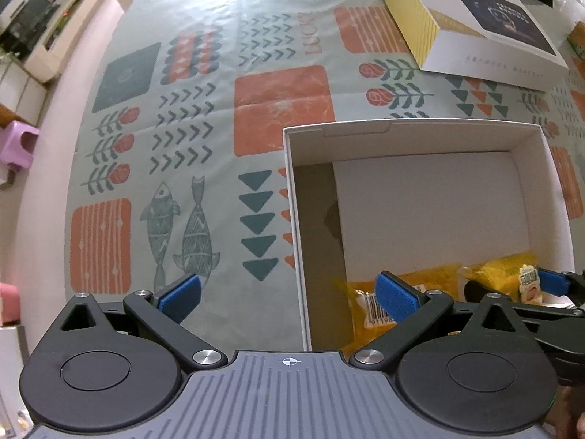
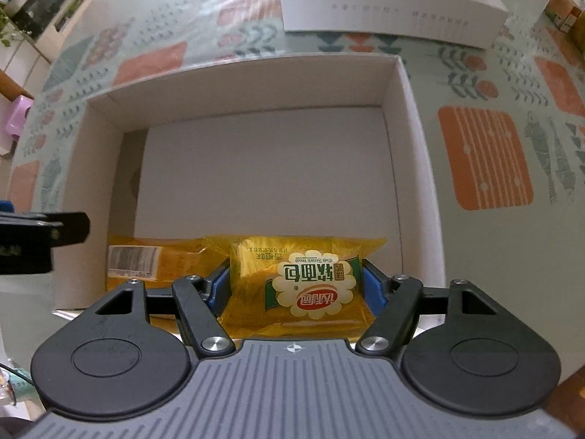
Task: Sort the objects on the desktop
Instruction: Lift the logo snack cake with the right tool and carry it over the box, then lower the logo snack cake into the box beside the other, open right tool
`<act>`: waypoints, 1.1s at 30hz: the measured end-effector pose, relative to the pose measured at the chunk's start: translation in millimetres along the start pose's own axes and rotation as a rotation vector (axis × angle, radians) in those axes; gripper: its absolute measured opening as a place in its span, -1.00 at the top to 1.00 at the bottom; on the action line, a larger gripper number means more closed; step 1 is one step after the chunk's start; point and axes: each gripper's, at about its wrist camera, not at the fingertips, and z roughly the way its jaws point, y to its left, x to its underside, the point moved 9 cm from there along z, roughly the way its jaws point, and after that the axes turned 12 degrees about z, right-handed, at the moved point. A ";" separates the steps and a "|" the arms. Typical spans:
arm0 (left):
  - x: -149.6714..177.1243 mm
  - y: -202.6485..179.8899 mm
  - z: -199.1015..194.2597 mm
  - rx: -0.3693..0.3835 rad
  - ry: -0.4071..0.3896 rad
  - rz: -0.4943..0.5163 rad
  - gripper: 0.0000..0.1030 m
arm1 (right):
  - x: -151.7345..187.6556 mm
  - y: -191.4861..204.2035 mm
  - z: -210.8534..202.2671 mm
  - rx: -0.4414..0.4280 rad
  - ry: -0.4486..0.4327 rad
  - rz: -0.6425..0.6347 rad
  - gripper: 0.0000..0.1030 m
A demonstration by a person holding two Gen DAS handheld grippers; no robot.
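A yellow bread packet (image 2: 310, 285) with a flower logo is clamped between the blue pads of my right gripper (image 2: 297, 287), low over the near end of the open white box (image 2: 252, 84). A second yellow packet (image 2: 146, 259) with a barcode lies flat on the box floor to its left. My left gripper (image 1: 289, 296) stands open with nothing in it, straddling the box's left wall (image 1: 298, 219). In the left wrist view both packets show, the flat one (image 1: 365, 300) and the held one (image 1: 508, 274) with the right gripper (image 1: 555, 285) beside it.
A closed white and yellow carton (image 1: 471, 25) lies on the patterned tablecloth (image 1: 182, 109) beyond the open box; it also shows as the carton (image 2: 387, 11). A purple stool (image 1: 18, 142) stands off the table's left edge. A small box (image 2: 565, 11) sits far right.
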 end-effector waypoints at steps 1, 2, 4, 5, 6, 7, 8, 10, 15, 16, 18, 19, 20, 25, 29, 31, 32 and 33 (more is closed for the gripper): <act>-0.8 0.7 1.6 -0.001 0.000 0.005 -1.00 | 0.1 0.0 2.2 0.008 -0.002 -0.003 -0.76; -1.5 1.5 3.2 -0.002 0.001 0.010 -1.00 | 0.0 -0.2 3.5 0.018 -0.008 -0.008 -0.77; -1.4 2.4 5.2 -0.002 0.006 0.015 -1.00 | -0.3 -0.7 4.9 0.039 -0.022 -0.020 -0.76; -1.3 2.8 6.1 -0.003 0.008 0.017 -1.00 | -0.4 -0.9 5.1 0.037 -0.022 -0.018 -0.78; -1.2 3.2 6.9 -0.003 0.010 0.019 -1.00 | 0.1 -1.2 5.0 0.029 -0.018 -0.011 -0.86; -1.0 3.6 7.8 -0.003 0.013 0.021 -1.00 | 0.4 -1.6 4.6 0.023 -0.017 -0.006 -0.93; -1.0 3.5 7.7 -0.005 0.012 0.025 -1.00 | 0.7 -2.0 3.5 0.024 -0.020 -0.004 -0.95; -1.1 2.6 6.9 -0.008 0.013 0.027 -1.00 | 0.3 -1.2 0.0 0.027 -0.028 -0.016 -0.95; -0.5 -0.9 3.2 -0.019 0.015 0.020 -1.00 | -0.5 2.8 -25.4 0.002 -0.064 -0.047 -1.00; -0.1 -2.2 1.7 -0.023 0.015 0.016 -1.00 | -1.2 2.7 -31.7 -0.004 -0.075 -0.049 -1.00; 0.7 -4.6 -1.3 -0.030 0.014 0.008 -1.00 | -3.9 1.0 -41.8 -0.010 -0.092 -0.047 -1.00; 1.1 -5.9 -2.8 -0.034 0.014 0.003 -1.00 | -5.1 -0.4 -46.6 -0.012 -0.101 -0.045 -1.00; 1.5 -7.1 -4.3 -0.038 0.014 -0.001 -1.00 | -6.1 -2.1 -51.7 -0.016 -0.110 -0.042 -1.00; 8.8 -23.0 -16.2 -0.044 0.015 -0.045 -1.00 | -8.1 -12.9 -82.4 -0.073 -0.152 -0.055 -1.00; 20.5 -43.7 -25.1 -0.030 0.025 -0.082 -1.00 | -6.2 -29.6 -98.8 -0.073 -0.151 -0.094 -1.00; 26.4 -54.0 -29.5 -0.023 0.029 -0.100 -1.00 | -3.4 -39.9 -102.8 -0.065 -0.146 -0.119 -1.00; 29.3 -59.2 -31.8 -0.020 0.031 -0.109 -1.00 | -1.9 -44.9 -104.2 -0.063 -0.144 -0.130 -1.00; 32.3 -64.4 -34.0 -0.017 0.034 -0.119 -1.00 | -0.1 -50.0 -104.6 -0.059 -0.137 -0.139 -1.00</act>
